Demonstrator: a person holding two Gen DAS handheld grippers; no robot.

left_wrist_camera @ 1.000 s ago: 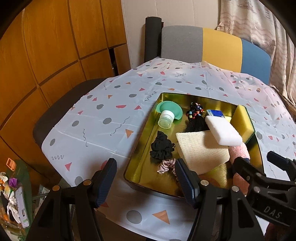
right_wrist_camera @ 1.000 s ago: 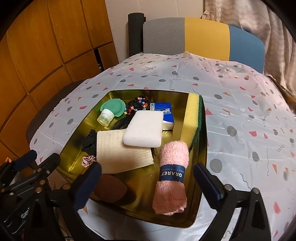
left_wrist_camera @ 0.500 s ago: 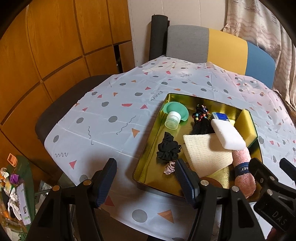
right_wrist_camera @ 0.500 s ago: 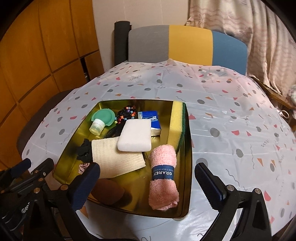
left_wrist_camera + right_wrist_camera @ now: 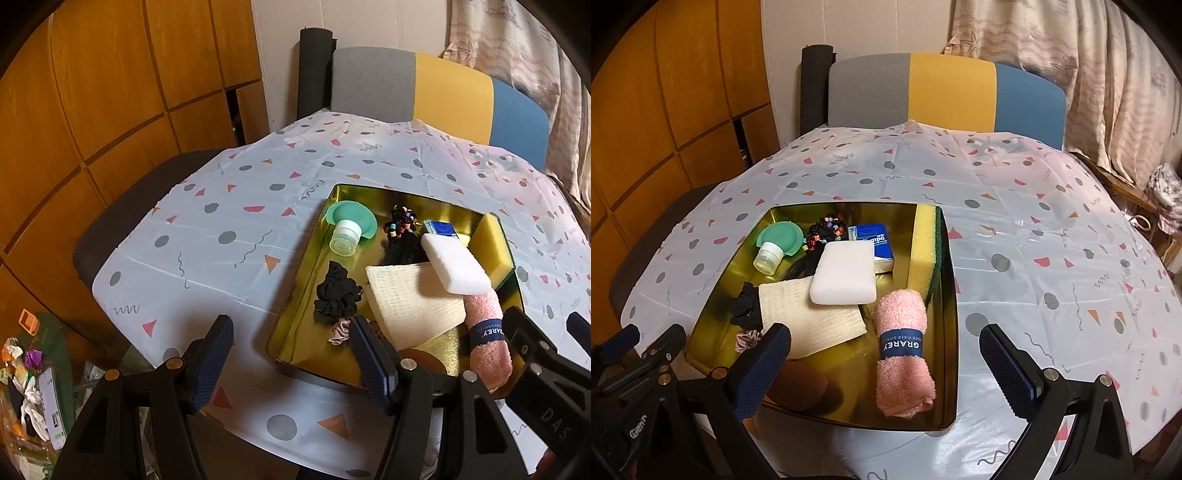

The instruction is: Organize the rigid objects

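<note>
A gold metal tray (image 5: 295, 295) (image 5: 945, 295) lies on the patterned tablecloth. It holds a green travel bottle (image 5: 347, 229) (image 5: 775, 243), a white sponge block (image 5: 456, 264) (image 5: 846, 273), a blue packet (image 5: 873, 240), a yellow scouring sponge (image 5: 923, 247) on edge, a rolled pink towel (image 5: 905, 362), a beige cloth (image 5: 410, 306), black scrunchies (image 5: 336, 295) and beaded hair ties (image 5: 825, 230). My left gripper (image 5: 291, 358) is open and empty at the tray's near left corner. My right gripper (image 5: 886, 369) is open and empty above the tray's near edge.
A grey, yellow and blue chair back (image 5: 945, 92) stands behind the table. Wooden cabinets (image 5: 110, 92) are at the left, a curtain (image 5: 1108, 74) at the right. Clutter (image 5: 29, 387) lies on the floor at the lower left.
Both grippers have drawn back and up from the tray, so more of the table shows. Both stay open. Nothing in the tray has moved.
</note>
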